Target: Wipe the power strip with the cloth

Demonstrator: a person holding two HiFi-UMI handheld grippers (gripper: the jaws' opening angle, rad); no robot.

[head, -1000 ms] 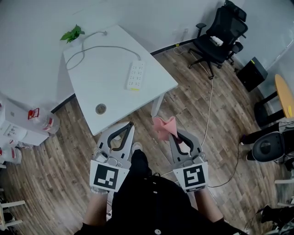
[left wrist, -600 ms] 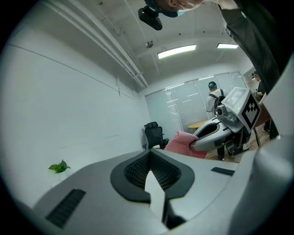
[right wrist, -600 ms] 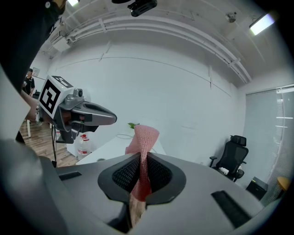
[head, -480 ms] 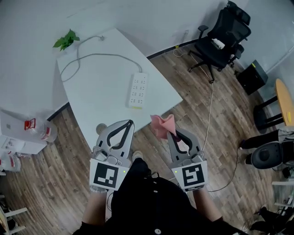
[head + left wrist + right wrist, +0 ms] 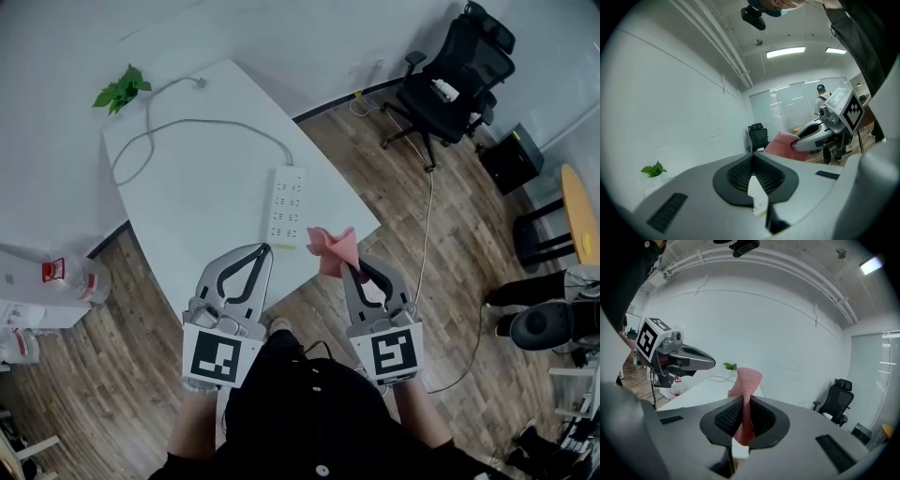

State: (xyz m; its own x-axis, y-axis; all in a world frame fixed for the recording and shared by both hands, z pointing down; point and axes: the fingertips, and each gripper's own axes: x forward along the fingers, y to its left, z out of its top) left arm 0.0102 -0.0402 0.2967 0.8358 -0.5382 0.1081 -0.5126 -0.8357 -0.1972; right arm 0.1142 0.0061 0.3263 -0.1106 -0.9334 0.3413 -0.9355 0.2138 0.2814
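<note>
Head view: approach stage, cloth carried, strip not yet touched

**Task item.** We log the power strip as white and lying flat on the white table, close to the table edge nearest us. It sits at about 12 o'clock from the two tools. Its cord loops off toward 10 o'clock.

**Right gripper**. The jaws are clamped on the pink cloth. In the right gripper view the cloth is pinched upright between the pads, with a loose fold standing above them. The cloth hangs over the table edge at 4 o'clock from the strip, near it but apart from it.

**Left gripper**. The tips are closed together with nothing between them. In the left gripper view the strip shows only through the slot below the tips.

**Step in hand.** We judge this to be the carry-in, since no wiping contact has been made.

**Next move.** We would bring the cloth forward toward 11 o'clock and lower it until the loose fold lies on the strip's face. Then we would drag it along the strip's length. We expect the light strip may slide, so the closed left tool could pin its near end.
</note>
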